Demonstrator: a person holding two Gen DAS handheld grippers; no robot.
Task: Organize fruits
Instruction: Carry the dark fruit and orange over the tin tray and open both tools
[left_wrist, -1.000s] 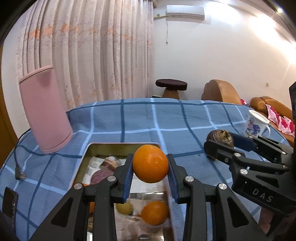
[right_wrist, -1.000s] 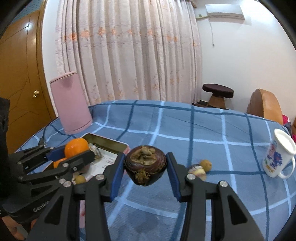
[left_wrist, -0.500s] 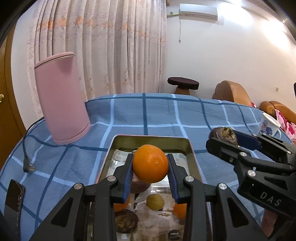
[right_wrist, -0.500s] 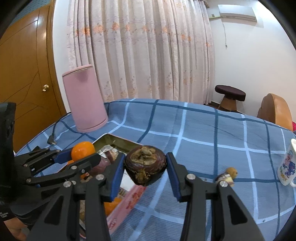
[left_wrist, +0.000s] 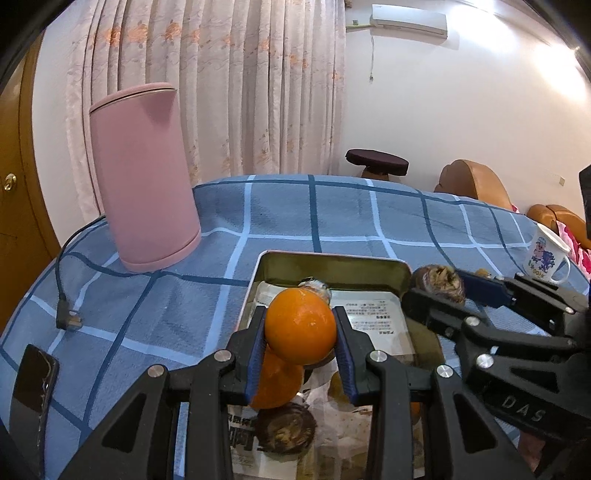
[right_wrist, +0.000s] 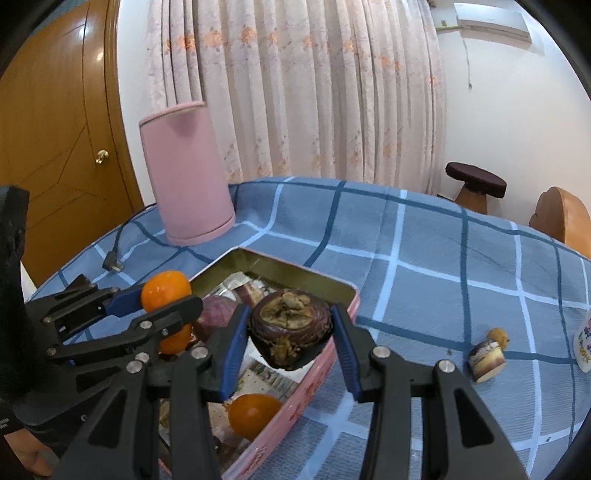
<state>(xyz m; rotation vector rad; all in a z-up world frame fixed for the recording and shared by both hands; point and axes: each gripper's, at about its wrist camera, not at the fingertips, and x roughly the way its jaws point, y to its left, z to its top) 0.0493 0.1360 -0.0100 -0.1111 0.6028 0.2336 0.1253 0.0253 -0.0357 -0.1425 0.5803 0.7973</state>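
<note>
1. Left gripper (left_wrist: 301, 341): clamped on an orange (left_wrist: 301, 326), blue pads pressing both its sides, held above the tin tray (left_wrist: 334, 263).
2. Right gripper (right_wrist: 290, 334): clamped on a dark mangosteen (right_wrist: 290, 326), dried stem end facing up, held over the tray's right rim.
3. Both fruits: round, no clear long axis.
4. Tray: on the blue checked tablecloth (left_wrist: 332, 214), holding more oranges and a mangosteen.
5. Pink canister (left_wrist: 142, 173): upright beyond the tray.

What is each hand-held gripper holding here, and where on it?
Left hand-held gripper: an orange, clamped across its two sides. Right hand-held gripper: a dark mangosteen, pinched across its sides, calyx up.
</note>
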